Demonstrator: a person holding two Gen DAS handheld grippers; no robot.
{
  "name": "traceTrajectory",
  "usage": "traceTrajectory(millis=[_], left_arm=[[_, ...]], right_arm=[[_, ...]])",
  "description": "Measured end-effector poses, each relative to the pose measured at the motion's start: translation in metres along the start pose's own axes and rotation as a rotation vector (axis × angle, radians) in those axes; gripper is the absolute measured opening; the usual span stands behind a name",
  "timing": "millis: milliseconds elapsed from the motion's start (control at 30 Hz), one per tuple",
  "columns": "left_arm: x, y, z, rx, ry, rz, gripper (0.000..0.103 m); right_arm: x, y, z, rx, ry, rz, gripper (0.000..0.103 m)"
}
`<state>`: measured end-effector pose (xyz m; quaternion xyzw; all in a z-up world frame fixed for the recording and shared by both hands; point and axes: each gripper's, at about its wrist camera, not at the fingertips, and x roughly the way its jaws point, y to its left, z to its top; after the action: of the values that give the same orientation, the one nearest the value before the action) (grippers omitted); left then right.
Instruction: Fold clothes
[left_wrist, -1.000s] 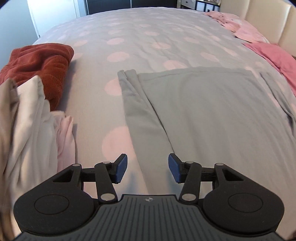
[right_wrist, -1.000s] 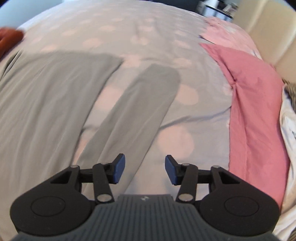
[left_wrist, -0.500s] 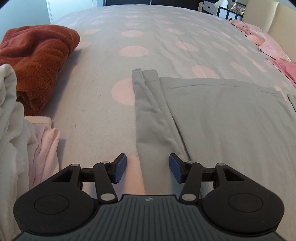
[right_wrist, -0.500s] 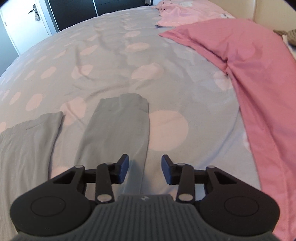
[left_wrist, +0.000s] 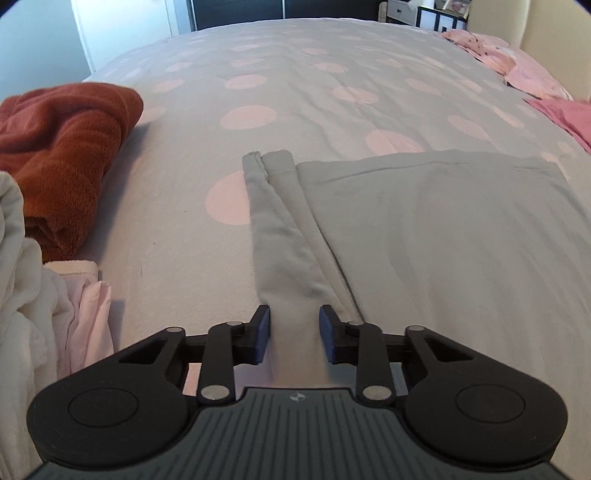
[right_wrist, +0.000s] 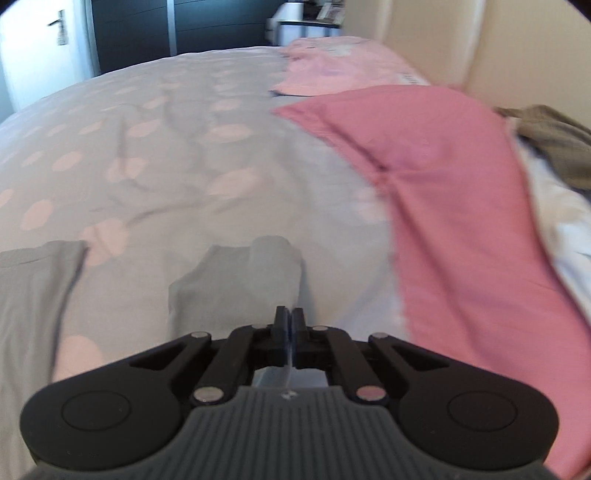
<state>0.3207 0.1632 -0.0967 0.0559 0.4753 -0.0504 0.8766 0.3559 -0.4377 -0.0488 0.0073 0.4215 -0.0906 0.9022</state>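
Observation:
A grey long-sleeved top (left_wrist: 443, 240) lies flat on the spotted bedcover (left_wrist: 295, 92). Its left sleeve (left_wrist: 280, 229) runs straight away from my left gripper (left_wrist: 294, 325). The jaws are closing, and the near part of the sleeve is bunched between the blue pads (left_wrist: 262, 325). In the right wrist view, my right gripper (right_wrist: 289, 328) is shut on the edge of the other sleeve (right_wrist: 236, 280); a thin fold of grey cloth shows between the fingers. The cuff end humps up just ahead. The body of the top (right_wrist: 33, 295) lies to the left.
A folded rust-red towel (left_wrist: 62, 147) and a heap of white and pale pink clothes (left_wrist: 22, 295) sit left of the top. A pink pillow (right_wrist: 443, 184) and a pale pink garment (right_wrist: 332, 62) lie to the right, by the cream headboard (right_wrist: 517, 55).
The left gripper came closer to the sleeve and its jaws narrowed onto it. The right gripper swung right toward the sleeve's end and shut on the cloth, which now humps up.

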Motion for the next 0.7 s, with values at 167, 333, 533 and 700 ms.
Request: traceTrajectory(millis=[167, 333, 533, 700], left_arm=[[-0.003, -0.004, -0.002, 0.040, 0.002, 0.016, 0.018], [-0.007, -0.008, -0.003, 0.077, 0.003, 0.032, 0.006], [-0.022, -0.009, -0.003, 0.113, 0.003, 0.046, 0.001], [-0.047, -0.013, -0.002, 0.182, 0.014, 0.134, 0.001]], right_arm=[[-0.031, -0.063, -0.015, 0.055, 0.031, -0.161, 0.002], [-0.044, -0.108, -0.042, 0.080, 0.097, -0.244, 0.002], [-0.056, -0.098, -0.045, 0.009, 0.078, -0.234, 0.017], [-0.077, -0.059, -0.032, -0.111, -0.032, -0.244, 0.033]])
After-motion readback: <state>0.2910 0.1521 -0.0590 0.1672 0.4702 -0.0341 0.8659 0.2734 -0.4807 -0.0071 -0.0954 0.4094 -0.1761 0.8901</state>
